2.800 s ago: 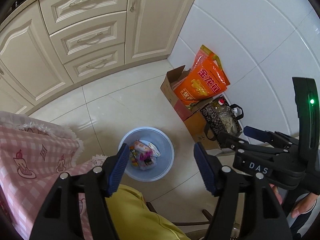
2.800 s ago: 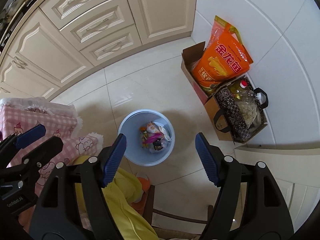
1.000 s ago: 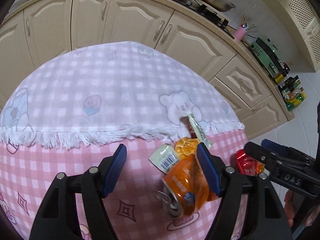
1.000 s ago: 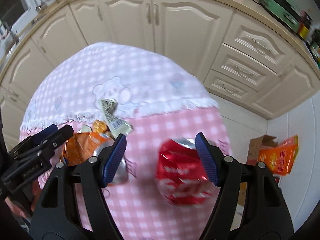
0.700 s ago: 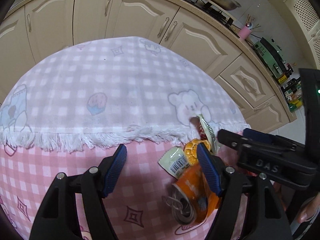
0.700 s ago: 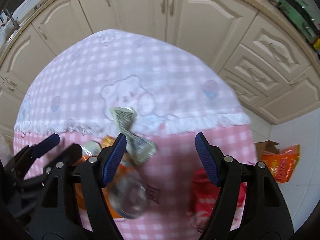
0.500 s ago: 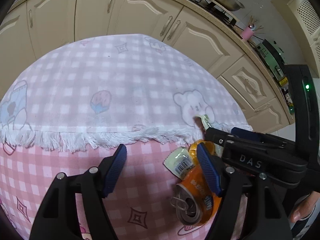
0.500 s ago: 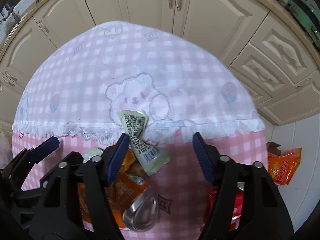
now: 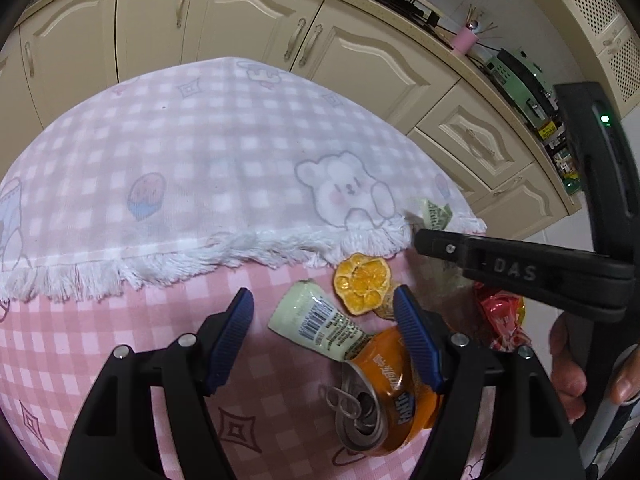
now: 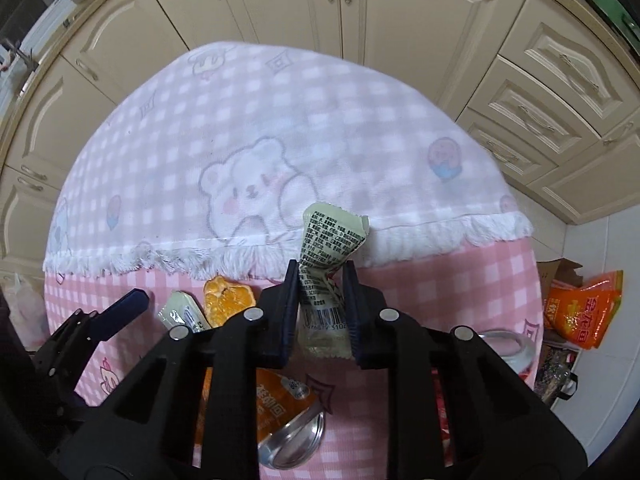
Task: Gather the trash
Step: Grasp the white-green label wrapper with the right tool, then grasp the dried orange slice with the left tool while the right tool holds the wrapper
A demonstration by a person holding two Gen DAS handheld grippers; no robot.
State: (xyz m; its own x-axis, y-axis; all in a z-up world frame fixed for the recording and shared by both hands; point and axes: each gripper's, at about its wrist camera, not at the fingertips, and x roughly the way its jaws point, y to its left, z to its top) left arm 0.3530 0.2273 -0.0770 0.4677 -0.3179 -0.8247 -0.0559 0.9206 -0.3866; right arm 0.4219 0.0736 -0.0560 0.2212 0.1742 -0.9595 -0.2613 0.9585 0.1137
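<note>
the right gripper (image 10: 320,300) is closing on a twisted green wrapper (image 10: 326,264) at the tablecloth fringe (image 10: 420,240), twelve o'clock of the orange can (image 10: 280,400); thin film may slip. the left gripper (image 9: 324,336) hangs released.

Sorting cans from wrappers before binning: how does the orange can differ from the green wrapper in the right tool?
The orange can is crushed metal lying on its side on the tablecloth, untouched; the green wrapper is thin, twisted film between the right tool's closing jaws. The can looks bulkier, with its mouth and pull tab showing; the wrapper is flat and covered in print with a barcode. Both are trash on the table.
</note>
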